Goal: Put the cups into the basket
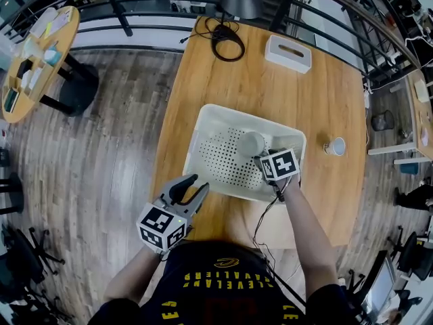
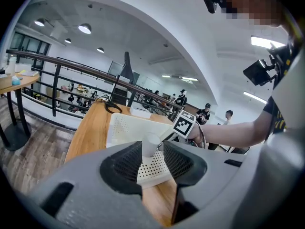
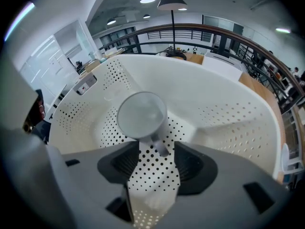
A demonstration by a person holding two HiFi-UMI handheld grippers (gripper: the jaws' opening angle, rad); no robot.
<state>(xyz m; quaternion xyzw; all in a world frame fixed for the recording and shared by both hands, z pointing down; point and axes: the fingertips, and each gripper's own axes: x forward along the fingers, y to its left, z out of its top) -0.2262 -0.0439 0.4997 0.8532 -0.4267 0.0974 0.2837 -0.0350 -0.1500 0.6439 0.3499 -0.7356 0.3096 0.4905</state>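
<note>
The left hand-held gripper is hovering empty, jaws apart, over the worktop's near edge. One cup is sitting inside the basket, and the right hand-held gripper is hanging open beside it, pads clear. That placing looks finished; the next move is probably reaching right for the other cup.

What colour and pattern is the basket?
The basket is white, perforated with rows of small round holes; this shows clearest in the right gripper view.

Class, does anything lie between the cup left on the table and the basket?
Nothing visible does: only wooden tabletop separates the small white cup from the right wall of the white perforated plastic basket.
</note>
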